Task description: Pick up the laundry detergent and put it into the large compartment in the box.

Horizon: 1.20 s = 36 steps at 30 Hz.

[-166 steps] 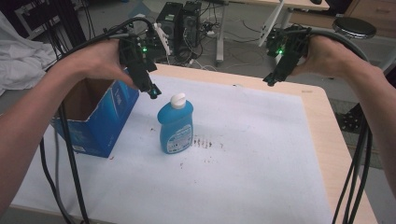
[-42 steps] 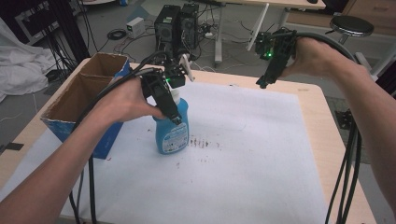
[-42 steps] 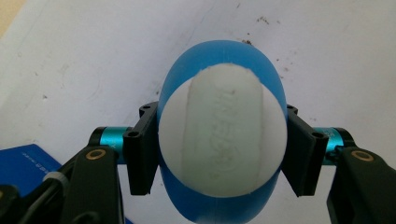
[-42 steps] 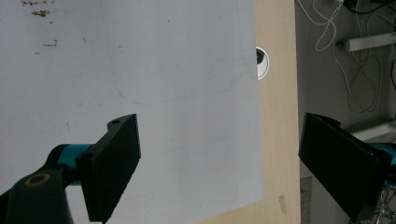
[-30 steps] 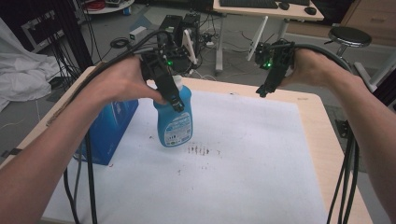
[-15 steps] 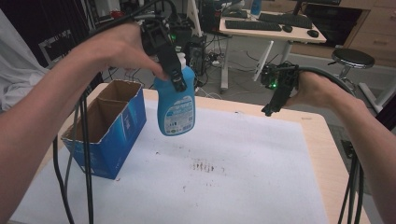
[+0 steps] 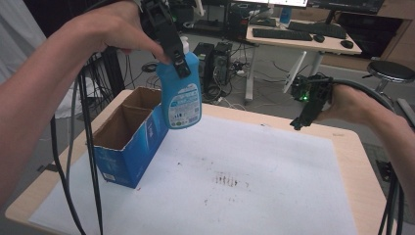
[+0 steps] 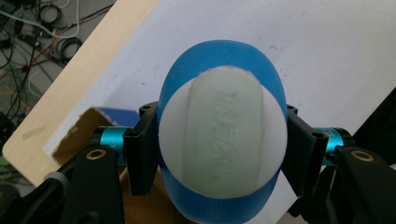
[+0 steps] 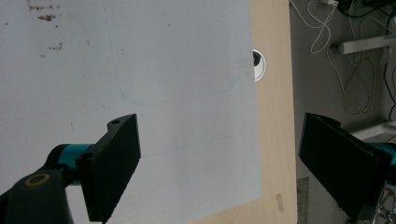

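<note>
blue bottle (image 7: 182, 93) hangs clamped in left claw (image 7: 172, 48).

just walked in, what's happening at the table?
A person works two hand-held grippers. The left gripper is clamped on the neck of a blue bottle with a white cap, holding it in the air beside the open blue cardboard box. The right gripper hangs open and empty over the far right part of the white sheet that covers the table.
</note>
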{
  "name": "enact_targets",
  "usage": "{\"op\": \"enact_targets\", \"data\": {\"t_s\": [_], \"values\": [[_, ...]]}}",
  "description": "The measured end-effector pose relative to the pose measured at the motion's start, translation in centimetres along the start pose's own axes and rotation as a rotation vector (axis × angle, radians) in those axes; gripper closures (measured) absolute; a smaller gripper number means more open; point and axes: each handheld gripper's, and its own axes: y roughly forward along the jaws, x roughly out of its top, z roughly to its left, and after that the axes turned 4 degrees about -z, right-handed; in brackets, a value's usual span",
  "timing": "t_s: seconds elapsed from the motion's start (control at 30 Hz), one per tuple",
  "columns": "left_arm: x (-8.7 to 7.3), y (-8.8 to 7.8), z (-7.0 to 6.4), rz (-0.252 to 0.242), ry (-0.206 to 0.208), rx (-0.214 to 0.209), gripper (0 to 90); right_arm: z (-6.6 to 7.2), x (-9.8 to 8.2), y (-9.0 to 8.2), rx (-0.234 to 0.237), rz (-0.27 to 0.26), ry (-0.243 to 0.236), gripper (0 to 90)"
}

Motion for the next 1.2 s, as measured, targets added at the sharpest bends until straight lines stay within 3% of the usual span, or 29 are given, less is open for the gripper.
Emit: {"op": "enact_targets", "data": {"t_s": [0.17,0.2,0.4,0.73,1.03,1.2], "values": [[-2.1,-1.3,1.7,0.005,-0.048,0.023,38.5,0.0,0.1,0.3,0.004,0.007,-0.005,12.0],[-3.0,-1.9,2.5,0.007,-0.068,0.032,38.5,-0.1,0.1,0.3,0.005,0.007,-0.008,12.0],[-5.2,-3.1,4.0,0.026,-0.109,0.071,38.5,0.0,0.1,0.4,0.005,0.009,-0.010,12.0],[-8.4,-3.4,5.9,0.063,-0.140,0.101,38.5,-0.1,0.1,0.7,0.007,0.015,-0.014,12.0],[-10.5,-1.5,6.4,0.074,-0.140,0.085,38.4,0.1,0.5,0.8,0.010,0.023,-0.019,12.0],[-12.0,0.9,6.6,0.096,-0.136,0.067,38.5,0.2,0.5,0.8,0.009,0.028,-0.023,12.0]]}}
